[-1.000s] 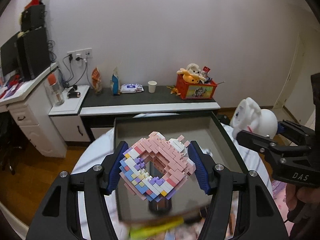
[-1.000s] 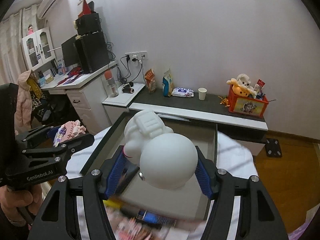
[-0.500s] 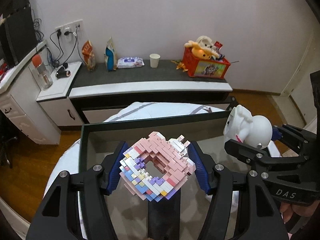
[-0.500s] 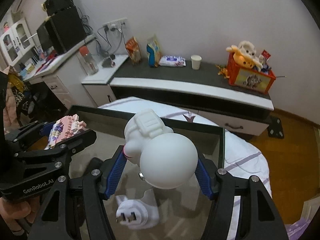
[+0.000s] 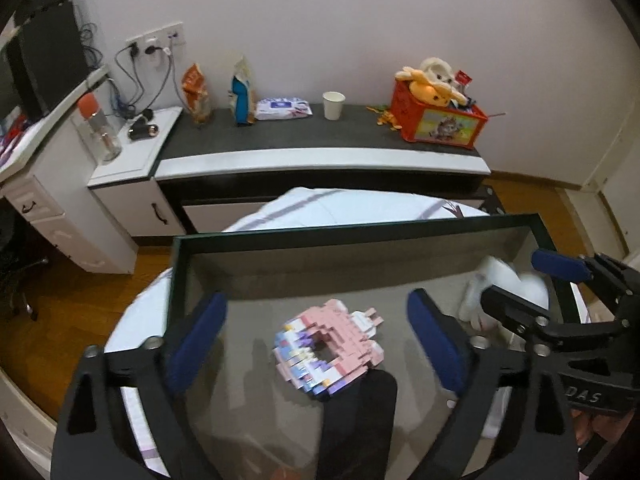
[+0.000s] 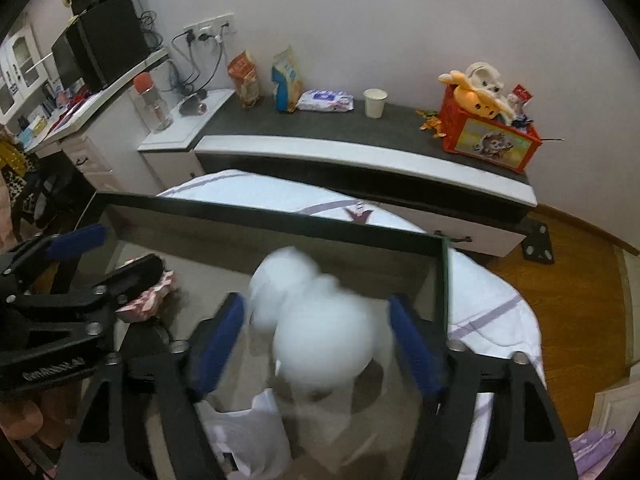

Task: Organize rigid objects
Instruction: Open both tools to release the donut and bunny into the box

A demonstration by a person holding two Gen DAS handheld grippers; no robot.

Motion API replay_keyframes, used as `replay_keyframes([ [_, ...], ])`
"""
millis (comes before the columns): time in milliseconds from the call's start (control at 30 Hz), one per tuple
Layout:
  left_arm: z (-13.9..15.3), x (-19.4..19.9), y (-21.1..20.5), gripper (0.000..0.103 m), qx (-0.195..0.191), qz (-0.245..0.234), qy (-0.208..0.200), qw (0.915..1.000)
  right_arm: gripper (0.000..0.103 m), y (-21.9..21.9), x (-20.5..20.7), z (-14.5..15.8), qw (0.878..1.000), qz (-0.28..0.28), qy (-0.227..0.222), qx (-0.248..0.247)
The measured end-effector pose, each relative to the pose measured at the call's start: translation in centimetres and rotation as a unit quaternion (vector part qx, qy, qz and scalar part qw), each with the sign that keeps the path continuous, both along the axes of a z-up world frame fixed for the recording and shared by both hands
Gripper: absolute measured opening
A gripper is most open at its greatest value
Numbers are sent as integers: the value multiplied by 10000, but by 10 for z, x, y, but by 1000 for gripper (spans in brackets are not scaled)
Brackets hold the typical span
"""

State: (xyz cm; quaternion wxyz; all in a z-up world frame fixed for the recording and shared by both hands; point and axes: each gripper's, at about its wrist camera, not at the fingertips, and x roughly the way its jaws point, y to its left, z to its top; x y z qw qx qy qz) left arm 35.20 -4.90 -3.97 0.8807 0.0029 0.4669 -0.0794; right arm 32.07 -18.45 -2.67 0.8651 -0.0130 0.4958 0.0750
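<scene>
While both jaws stand wide | left gripper [image 5: 316, 344] above pink-and-pastel brick-built ring [image 5: 330, 354], lying flat, hole upward, frame centre | right gripper [image 6: 316, 344] around blurred white round-headed figurine [image 6: 320, 320], orientation indeterminate | both inside grey dark-rimmed tray [image 5: 320, 232].

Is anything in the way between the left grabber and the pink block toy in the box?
No, nothing visible blocks it. The pink block toy lies on the floor of the box, right between the open fingers of the left gripper, with clear gaps on both sides. The white figure is off to the right, by the right gripper.
</scene>
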Motion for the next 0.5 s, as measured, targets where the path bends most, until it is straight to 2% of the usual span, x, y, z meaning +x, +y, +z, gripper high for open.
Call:
replay_keyframes([
  [33, 3, -2, 3, 103, -50, 42, -21, 10000, 81, 0, -1, 2, 10000, 4, 4, -16],
  [133, 12, -11, 10, 103, -127, 107, -64, 9998, 86, 3, -7, 5, 9998, -40, -28, -206],
  [267, 28, -30, 14, 103, -145, 55, -203, 9997, 86, 4, -18, 12, 9999, -84, -41, -123],
  [500, 60, -78, 19, 103, -188, -136, -433, 9988, 86, 9, -57, 39, 9993, -107, -352, -37],
])
